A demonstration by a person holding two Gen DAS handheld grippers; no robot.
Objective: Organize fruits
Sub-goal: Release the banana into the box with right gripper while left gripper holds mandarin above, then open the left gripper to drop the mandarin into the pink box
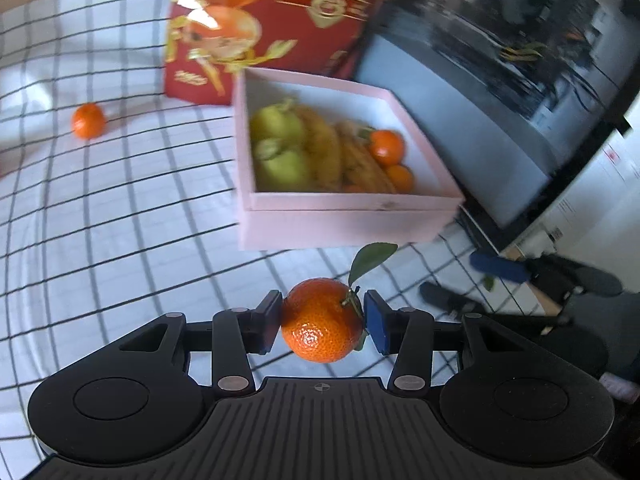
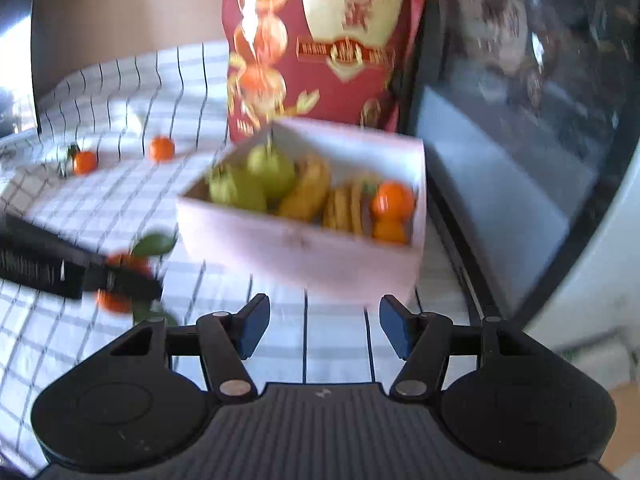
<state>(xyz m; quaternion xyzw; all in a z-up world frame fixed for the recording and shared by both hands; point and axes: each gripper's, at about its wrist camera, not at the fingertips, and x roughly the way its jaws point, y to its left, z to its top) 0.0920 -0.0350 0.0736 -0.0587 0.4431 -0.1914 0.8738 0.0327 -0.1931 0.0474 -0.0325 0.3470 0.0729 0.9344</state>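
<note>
Left gripper (image 1: 323, 320) held a leafy orange mandarin (image 1: 322, 319), just short of the pink cardboard box (image 1: 344, 216) ahead; carrying step, next: lift over rim, release. Right gripper (image 2: 323, 326) stood parted, empty.

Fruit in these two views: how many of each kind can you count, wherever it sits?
Pears: 2, both in the pink box
Bananas: at least 2 in the box; too blurred to count exactly
Tangerines: 5 plainly seen: 2 in the box, 2 loose on the checked cloth, 1 held in the jaws of the left gripper
Total: at least 9
</note>
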